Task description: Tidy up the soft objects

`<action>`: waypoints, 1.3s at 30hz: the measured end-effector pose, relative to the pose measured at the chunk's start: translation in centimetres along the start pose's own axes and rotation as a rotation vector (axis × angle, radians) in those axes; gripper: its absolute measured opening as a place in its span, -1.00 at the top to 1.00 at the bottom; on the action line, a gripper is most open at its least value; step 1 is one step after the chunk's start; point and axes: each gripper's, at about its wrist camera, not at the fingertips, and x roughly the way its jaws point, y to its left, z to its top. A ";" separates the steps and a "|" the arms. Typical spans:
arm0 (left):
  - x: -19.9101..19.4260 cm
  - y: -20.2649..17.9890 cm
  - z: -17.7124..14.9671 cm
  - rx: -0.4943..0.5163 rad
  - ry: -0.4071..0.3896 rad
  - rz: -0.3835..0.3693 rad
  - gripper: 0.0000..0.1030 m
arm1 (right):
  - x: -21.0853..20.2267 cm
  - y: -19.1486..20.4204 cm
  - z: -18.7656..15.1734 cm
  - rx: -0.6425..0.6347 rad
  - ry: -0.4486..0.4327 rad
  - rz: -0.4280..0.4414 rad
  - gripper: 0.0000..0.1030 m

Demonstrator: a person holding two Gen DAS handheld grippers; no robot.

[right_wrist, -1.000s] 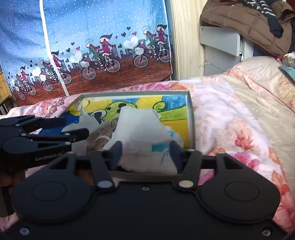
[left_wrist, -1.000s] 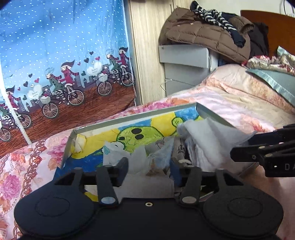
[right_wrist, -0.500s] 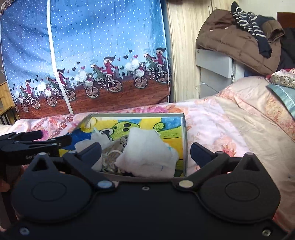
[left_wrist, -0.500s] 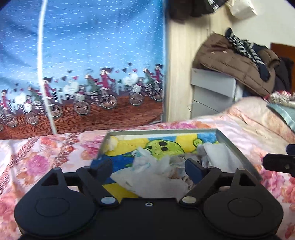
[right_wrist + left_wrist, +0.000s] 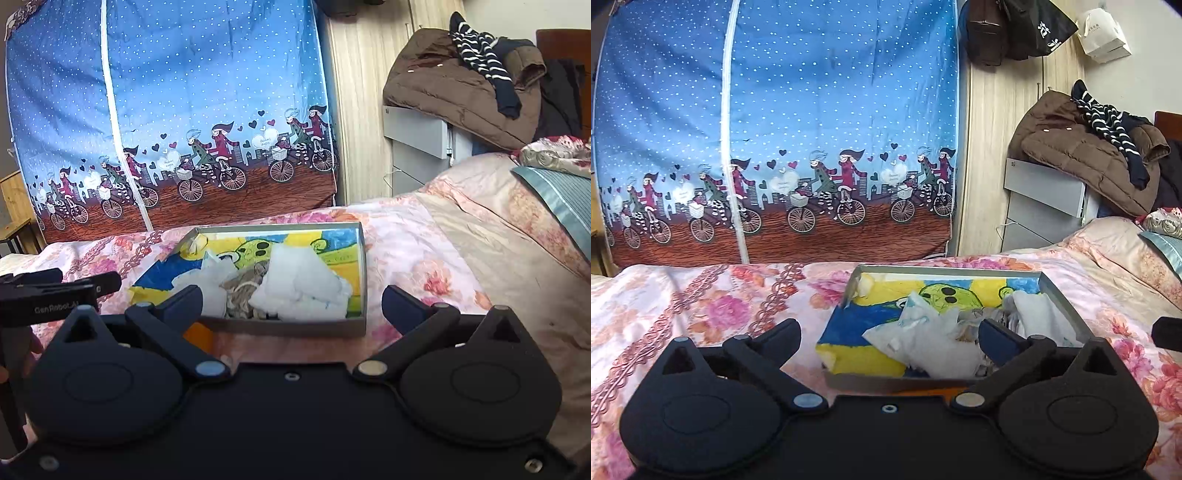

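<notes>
A shallow grey box with a bright cartoon lining lies on the floral bed. Inside it are a crumpled white cloth, a second white cloth and a grey-brown bundle between them. My left gripper hovers short of the box's near left corner; its jaws are opening and hold nothing. It also shows in the right wrist view as the left gripper, held by a hand. My right gripper stands open and empty in front of the box's near wall.
The floral bedsheet spreads around the box. Behind the bed hangs a blue fabric wardrobe printed with cyclists. A grey cabinet piled with a brown jacket stands at the right. A blue-edged pillow lies far right.
Both grippers let go of the white cloths, opened wide, and drew back and up from the box. The cloths now lie in the box.
</notes>
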 end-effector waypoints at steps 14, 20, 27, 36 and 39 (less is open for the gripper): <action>-4.6 0.5 -2.9 0.046 0.052 -0.018 -0.98 | -3.3 -0.9 -2.3 0.001 0.041 -0.004 -0.99; -5.9 0.4 -4.2 0.067 0.082 -0.037 -0.98 | -3.6 -1.0 -3.4 -0.008 0.079 0.000 -0.99; -6.9 0.8 -5.6 0.085 0.111 -0.044 -0.98 | -4.0 -0.4 -4.4 -0.014 0.106 0.010 -0.99; -7.5 1.4 -6.9 0.101 0.149 -0.045 -0.98 | -4.2 -0.2 -5.5 -0.025 0.150 0.025 -0.99; -7.5 1.5 -7.3 0.110 0.165 -0.044 -0.98 | -4.2 0.0 -5.9 -0.034 0.167 0.033 -0.99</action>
